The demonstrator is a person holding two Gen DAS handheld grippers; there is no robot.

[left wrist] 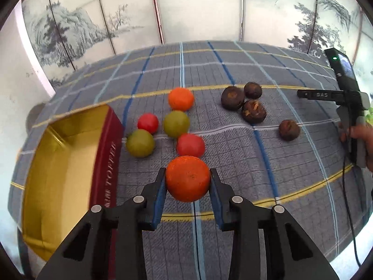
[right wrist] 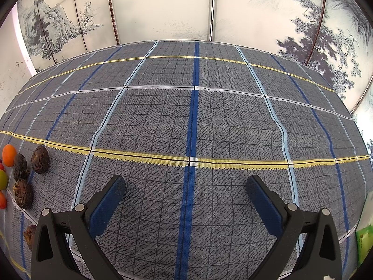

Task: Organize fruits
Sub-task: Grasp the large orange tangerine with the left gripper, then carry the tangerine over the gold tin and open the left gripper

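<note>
Now the left gripper (left wrist: 188, 179) is clamping its blue-padded fingers (left wrist: 160, 193) on a big orange (left wrist: 188, 178), holding it just above the checked tablecloth (left wrist: 233, 154). Sitting right beside it, towards the table's left edge, is the open red box (left wrist: 70, 163) with its gold lining, nothing showing inside. Crowding just beyond the held fruit are two red fruits (left wrist: 190, 145), two green ones (left wrist: 176, 123) and a second orange (left wrist: 181, 99), bunched close and partly touching. Further right, three dark brown fruits (left wrist: 242, 101) are huddling together, with a fourth (left wrist: 289, 129) lying apart. Over by the right edge the right gripper (right wrist: 186, 194) is hovering with fingers (right wrist: 107, 200) spread wide, nothing between them, only bare cloth ahead.
</note>
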